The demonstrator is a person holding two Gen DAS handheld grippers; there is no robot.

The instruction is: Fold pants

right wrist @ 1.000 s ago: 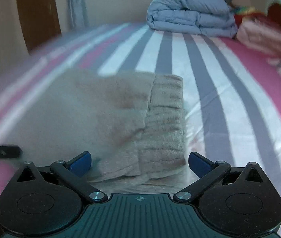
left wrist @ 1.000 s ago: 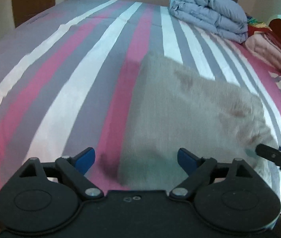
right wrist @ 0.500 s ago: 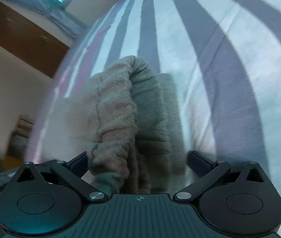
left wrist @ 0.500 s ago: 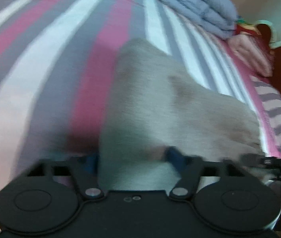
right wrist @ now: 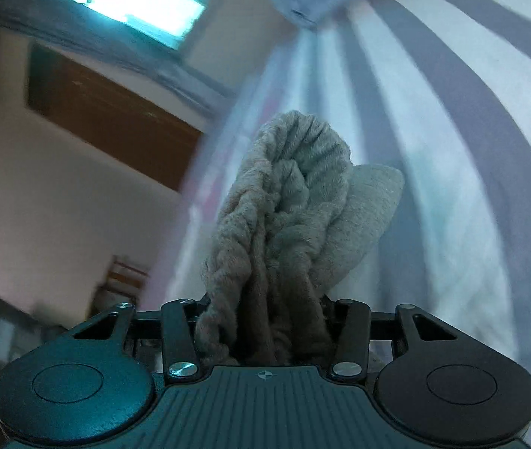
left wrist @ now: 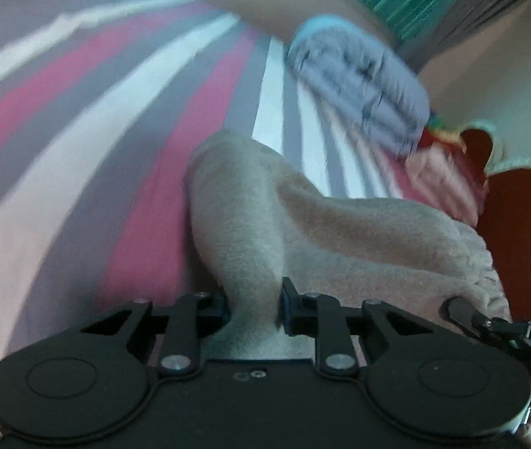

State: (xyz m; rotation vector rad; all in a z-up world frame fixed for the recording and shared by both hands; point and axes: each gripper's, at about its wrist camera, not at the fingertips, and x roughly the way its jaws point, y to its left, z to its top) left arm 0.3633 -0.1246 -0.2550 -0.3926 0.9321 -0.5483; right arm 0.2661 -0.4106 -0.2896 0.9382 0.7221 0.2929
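Pants [left wrist: 250, 224] are pinched at both ends w/ both tools and raised off the striped bed sheet [left wrist: 78, 157], so the fold looks partway done at best, prob. the lift before doubling over. Left to do, as I judge it: lay them back flat, bring one end over the other, smooth out.

Left gripper [left wrist: 254, 305] is clamped on a plain fuzzy edge of the fabric; the cloth rises from the jaws in a thick ridge, then sags off to the right. Right gripper [right wrist: 265, 321] is clenched on the ribbed, gathered band, prob. the waist, bunched into ropey pleats w/ a smoother flap beside it.

Fabric is beige, plush, fleece-like, thick and floppy. Sheet is smooth, w/ pink, grey, white stripes. Grey quilt [left wrist: 359, 75], puffy and folded, sits at the far end of the bed; blurred.
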